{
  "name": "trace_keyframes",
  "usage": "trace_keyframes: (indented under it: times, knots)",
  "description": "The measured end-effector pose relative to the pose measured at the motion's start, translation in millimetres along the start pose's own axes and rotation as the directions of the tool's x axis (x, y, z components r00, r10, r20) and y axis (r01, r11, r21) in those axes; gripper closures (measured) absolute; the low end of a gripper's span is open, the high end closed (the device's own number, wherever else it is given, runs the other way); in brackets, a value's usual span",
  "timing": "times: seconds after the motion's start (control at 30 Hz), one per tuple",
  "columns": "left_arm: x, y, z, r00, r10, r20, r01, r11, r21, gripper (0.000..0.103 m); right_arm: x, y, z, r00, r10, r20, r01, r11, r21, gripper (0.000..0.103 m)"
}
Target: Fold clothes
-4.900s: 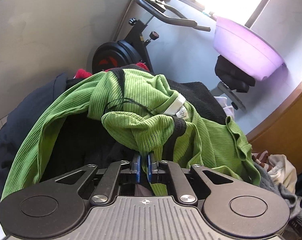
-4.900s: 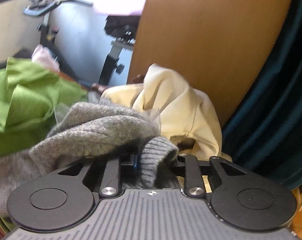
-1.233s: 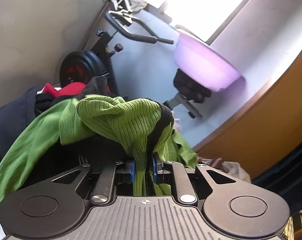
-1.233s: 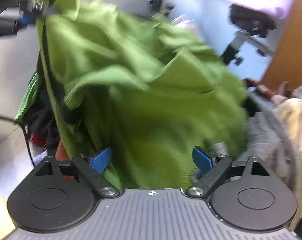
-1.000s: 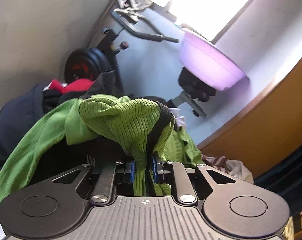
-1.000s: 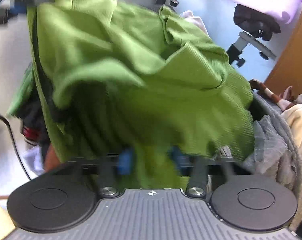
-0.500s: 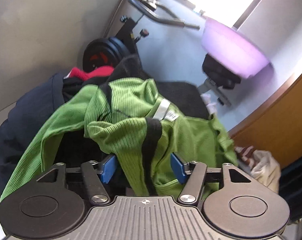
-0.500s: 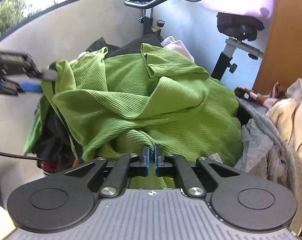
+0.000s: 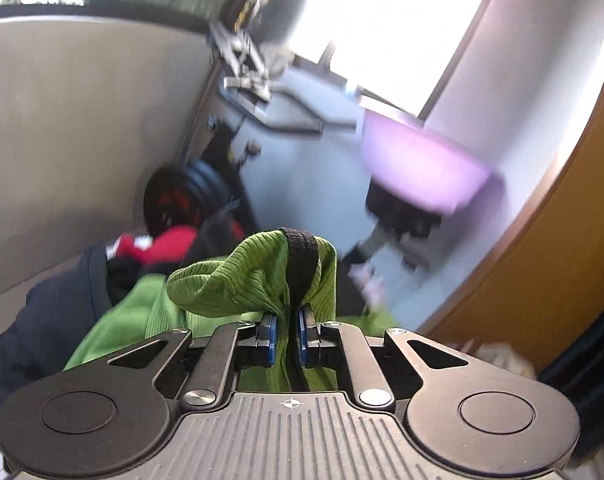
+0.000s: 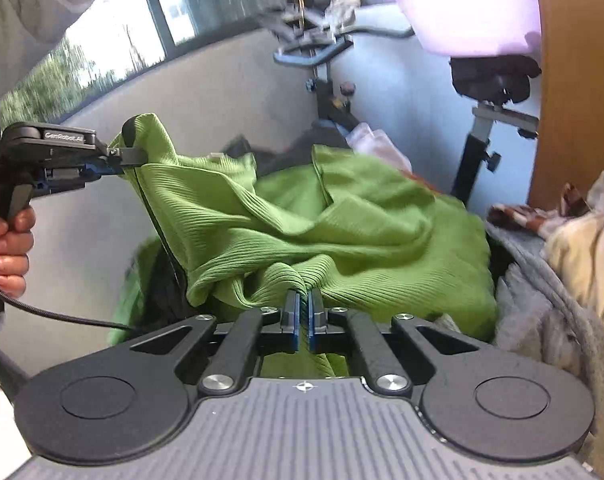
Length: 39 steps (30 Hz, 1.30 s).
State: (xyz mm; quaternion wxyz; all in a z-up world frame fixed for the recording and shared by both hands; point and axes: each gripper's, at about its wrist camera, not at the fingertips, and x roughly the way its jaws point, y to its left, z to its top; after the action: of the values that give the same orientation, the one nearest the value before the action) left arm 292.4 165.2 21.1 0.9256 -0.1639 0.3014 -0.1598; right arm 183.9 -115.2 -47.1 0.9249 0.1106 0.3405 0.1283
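left gripper [image 9: 288,334]: fingers clamped on a ribbed fold of the green top [image 10: 342,232], right where a black band [image 9: 300,264] runs over the bunched edge. In the right wrist view the same gripper [image 10: 118,160] sits up at the left with a hand [image 10: 6,240] around its handle.
right gripper [image 10: 302,320]: fingers pinched tight on another fold of the green top, lower down and nearer the middle of the cloth.
where the top is: stretched between the two grippers, draped over the pile, upper corner lifted clear of it.
edges and room: open air to the left of the lifted corner, in front of the pale wall [image 10: 206,92]. Right side is crowded: grey knit [image 10: 542,312] and cream garment [image 10: 582,240] sit just beside the green cloth, with a wood panel [image 10: 582,80] close behind.
counts: two grippers, one green top, one exercise bike [image 10: 334,76], one purple tub [image 10: 474,8] perched above the bike's seat.
pile: dark navy garment [image 9: 42,320] and a red one [image 9: 166,244] underneath, plus the grey and cream ones. Can't see what the pile rests on.
room: windows along the top with trees outside; the left wrist view is pretty blurred.
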Motion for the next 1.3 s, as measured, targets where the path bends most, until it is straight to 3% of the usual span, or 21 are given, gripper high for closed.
trace_keyframes:
  times: [0.07,0.2,0.27,0.3,0.33,0.43,0.6,0.77,0.9,0.97,1.03,1.1,1.13,1.23,1.3]
  knots:
    - [-14.0,-5.5,11.5,0.996,0.013,0.084,-0.014,1.000,0.011,0.094,-0.1,2.6,5.7,0.999,0.035,0.027,-0.035,0.999,0.000,0.099]
    - [-17.8,-5.5,22.0,0.989,0.062,0.131,-0.066,0.998,0.025,0.094,13.1,11.4,9.8,1.000,0.012,0.006,-0.012,0.997,-0.077,0.089]
    - [-12.9,2.4,19.7,0.990,0.098,0.102,-0.098,0.995,-0.008,0.094,18.7,11.6,9.4,1.000,-0.027,-0.014,0.026,0.995,-0.098,0.068]
    - [-10.5,6.9,17.2,0.989,0.118,0.085,-0.116,0.993,-0.025,0.094,21.0,11.1,9.3,0.999,-0.047,-0.022,0.045,0.994,-0.104,0.047]
    - [-7.9,11.0,13.0,0.987,0.145,0.070,-0.143,0.989,-0.033,0.094,21.9,9.8,9.1,0.998,-0.066,-0.021,0.063,0.993,-0.104,0.037]
    - [0.4,26.1,1.5,0.978,0.209,0.003,-0.209,0.976,-0.063,0.094,23.3,-1.7,11.0,0.995,-0.100,-0.008,0.099,0.993,-0.071,0.031]
    - [12.2,54.2,-14.1,0.957,0.271,-0.102,-0.282,0.954,-0.104,0.094,44.0,-24.1,21.7,0.982,-0.189,-0.023,0.190,0.982,0.001,0.030]
    - [15.5,59.2,-20.4,0.943,0.299,-0.145,-0.314,0.945,-0.089,0.094,80.0,-29.8,35.0,0.957,-0.282,-0.061,0.281,0.959,-0.032,0.027]
    - [17.4,63.0,-23.8,0.935,0.307,-0.178,-0.328,0.939,-0.102,0.093,107.3,-25.3,36.9,0.935,-0.333,-0.121,0.320,0.940,-0.116,0.028]
    - [21.3,64.2,-25.0,0.932,0.310,-0.189,-0.333,0.937,-0.107,0.093,108.9,-21.7,31.3,0.936,-0.323,-0.140,0.307,0.943,-0.126,0.037]
    - [23.4,65.6,-26.7,0.929,0.312,-0.199,-0.338,0.935,-0.110,0.093,110.5,-18.2,25.6,0.936,-0.313,-0.159,0.294,0.946,-0.135,0.059]
    - [23.0,67.2,-28.9,0.926,0.315,-0.208,-0.343,0.933,-0.111,0.093,112.1,-14.6,19.9,0.936,-0.303,-0.179,0.280,0.949,-0.144,0.070]
    - [23.6,67.6,-29.7,0.925,0.317,-0.212,-0.344,0.932,-0.109,0.093,111.5,-13.4,17.5,0.936,-0.299,-0.185,0.274,0.950,-0.149,0.082]
    - [26.1,68.9,-32.0,0.920,0.320,-0.224,-0.349,0.932,-0.103,0.093,104.1,-12.6,13.1,0.939,-0.277,-0.205,0.247,0.956,-0.160,0.095]
    - [27.8,69.9,-33.2,0.918,0.322,-0.233,-0.352,0.930,-0.101,0.093,98.4,-12.9,10.5,0.941,-0.253,-0.225,0.221,0.962,-0.158,0.099]
